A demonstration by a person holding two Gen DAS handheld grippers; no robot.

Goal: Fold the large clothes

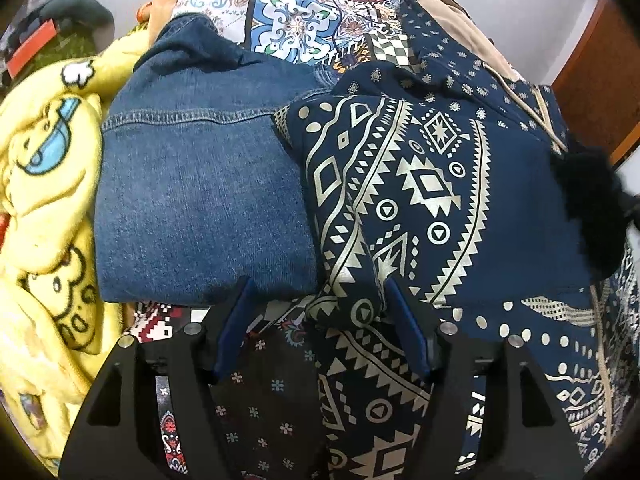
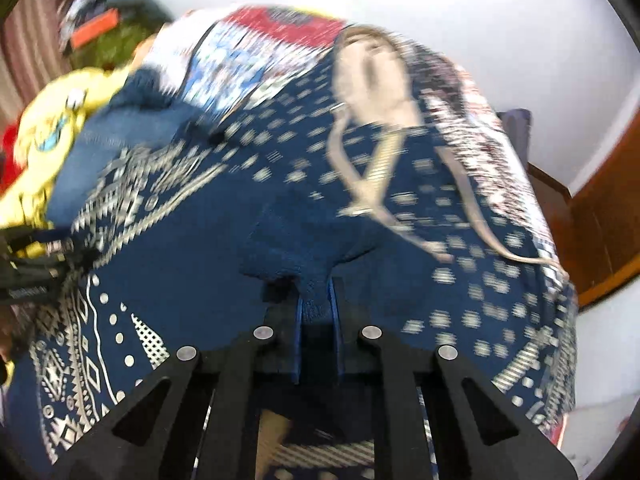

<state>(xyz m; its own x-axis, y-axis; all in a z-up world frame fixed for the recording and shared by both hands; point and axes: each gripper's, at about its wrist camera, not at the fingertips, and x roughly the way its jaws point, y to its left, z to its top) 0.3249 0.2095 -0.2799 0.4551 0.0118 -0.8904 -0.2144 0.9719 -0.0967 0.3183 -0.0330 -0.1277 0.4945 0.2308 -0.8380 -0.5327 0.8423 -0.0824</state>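
Observation:
A large navy garment (image 1: 460,184) with cream geometric print lies spread on the bed, its beige-lined hood (image 1: 452,16) at the far end. My left gripper (image 1: 316,292) is open just above the bed. A folded corner of the navy garment (image 1: 352,304) lies between its fingers, close to the right pad (image 1: 404,320). In the blurred right wrist view, my right gripper (image 2: 316,296) is shut on a pinched bunch of the navy garment (image 2: 440,200). A beige drawstring (image 2: 348,160) trails across the cloth. The left gripper (image 2: 36,264) shows at that view's left edge.
Folded blue jeans (image 1: 200,184) lie left of the garment, touching it. A yellow cartoon blanket (image 1: 44,200) is heaped further left. A patchwork bedsheet (image 1: 296,12) covers the bed. Wooden furniture (image 2: 600,208) stands on the right against a white wall.

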